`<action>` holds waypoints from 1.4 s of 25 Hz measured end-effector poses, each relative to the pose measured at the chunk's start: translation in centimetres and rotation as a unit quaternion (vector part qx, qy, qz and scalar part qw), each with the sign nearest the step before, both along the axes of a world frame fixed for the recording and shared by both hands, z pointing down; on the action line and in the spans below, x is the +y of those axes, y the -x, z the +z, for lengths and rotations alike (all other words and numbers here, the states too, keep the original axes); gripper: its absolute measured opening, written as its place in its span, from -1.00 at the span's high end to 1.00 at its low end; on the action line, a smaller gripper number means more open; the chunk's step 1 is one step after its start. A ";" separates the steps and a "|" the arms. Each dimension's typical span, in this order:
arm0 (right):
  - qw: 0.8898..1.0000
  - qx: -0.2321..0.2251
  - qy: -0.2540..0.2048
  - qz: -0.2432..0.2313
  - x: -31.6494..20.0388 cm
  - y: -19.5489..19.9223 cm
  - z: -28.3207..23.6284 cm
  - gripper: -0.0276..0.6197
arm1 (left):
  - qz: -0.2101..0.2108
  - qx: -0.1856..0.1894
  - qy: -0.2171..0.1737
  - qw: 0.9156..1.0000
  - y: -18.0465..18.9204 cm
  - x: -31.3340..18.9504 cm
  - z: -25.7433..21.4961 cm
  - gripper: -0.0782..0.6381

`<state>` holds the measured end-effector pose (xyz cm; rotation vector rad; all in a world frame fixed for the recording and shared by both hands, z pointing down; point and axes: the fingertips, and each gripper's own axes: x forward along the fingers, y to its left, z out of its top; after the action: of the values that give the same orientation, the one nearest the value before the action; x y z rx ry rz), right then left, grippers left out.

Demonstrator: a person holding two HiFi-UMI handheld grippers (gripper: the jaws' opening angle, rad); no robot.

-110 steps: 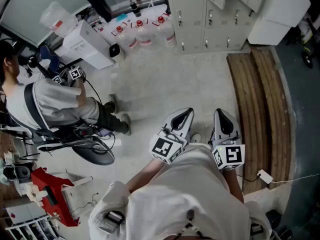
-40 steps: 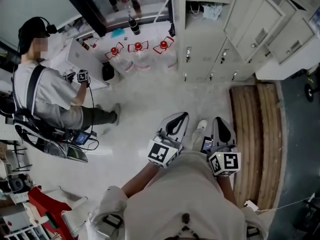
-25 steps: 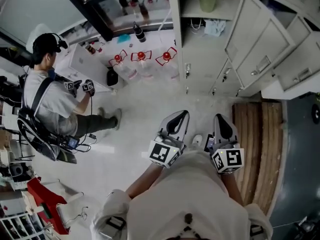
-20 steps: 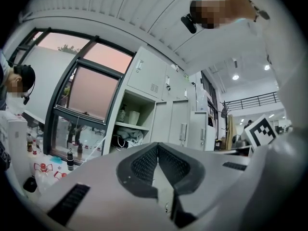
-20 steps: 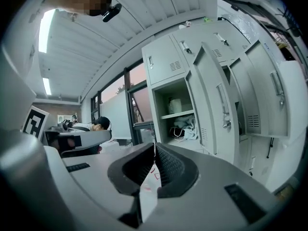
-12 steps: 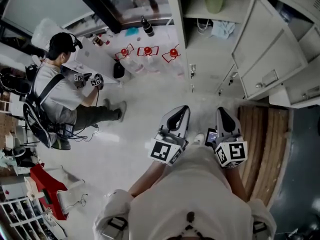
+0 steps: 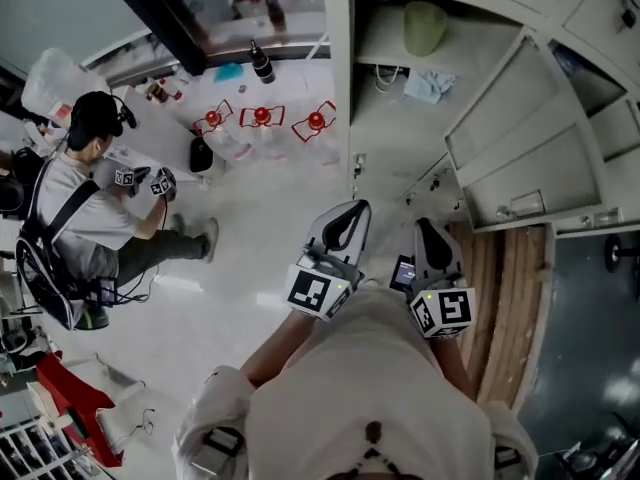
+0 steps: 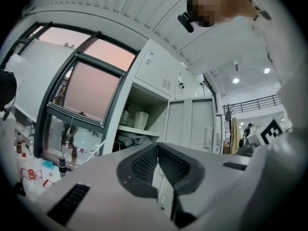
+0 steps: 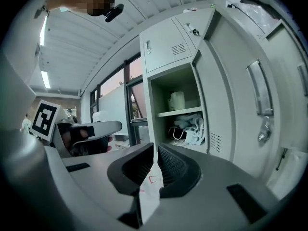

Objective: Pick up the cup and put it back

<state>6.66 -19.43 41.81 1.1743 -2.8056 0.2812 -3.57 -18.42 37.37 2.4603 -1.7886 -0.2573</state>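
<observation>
A pale green cup point(image 7: 425, 26) stands upright on the upper shelf of an open locker point(image 7: 370, 98). It also shows in the left gripper view as a pale cup point(image 8: 141, 120) and in the right gripper view as a pale cup point(image 9: 177, 100). A light blue cloth point(image 7: 430, 83) lies on the shelf below it. My left gripper point(image 7: 340, 230) and right gripper point(image 7: 432, 248) are held side by side near my chest, pointing at the locker and well short of it. Both are shut and hold nothing. A thin white slip point(image 9: 150, 186) shows in the slit under the right tips.
The locker door point(image 7: 520, 138) swings open to the right. Wooden planks point(image 7: 515, 298) lie on the floor at right. Three red-capped water bottles point(image 7: 260, 118) stand left of the locker. A seated person point(image 7: 80, 198) holds grippers at far left.
The view has shifted toward the locker, so the open compartment with the cup now shows in full. Both grippers stay shut and close to my body.
</observation>
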 end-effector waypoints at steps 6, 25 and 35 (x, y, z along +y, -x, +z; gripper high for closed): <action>1.000 0.003 0.001 0.022 -4.3 4.2 -0.6 0.82 | 0.060 -0.010 -0.002 0.998 2.5 -5.0 -0.3 0.76; 0.996 -0.011 -0.069 0.057 -19.0 7.2 -4.2 -0.04 | 0.057 -0.029 -0.042 0.997 7.4 -12.7 -2.9 0.76; 0.993 -0.005 -0.110 0.035 -28.6 7.9 -11.1 -0.14 | -0.005 -0.013 -0.044 0.999 7.4 -14.5 -4.1 0.76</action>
<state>-1.23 -48.05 30.73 1.3188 -2.8665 -0.0205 -10.99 -32.87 33.31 2.5258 -1.8378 -0.3116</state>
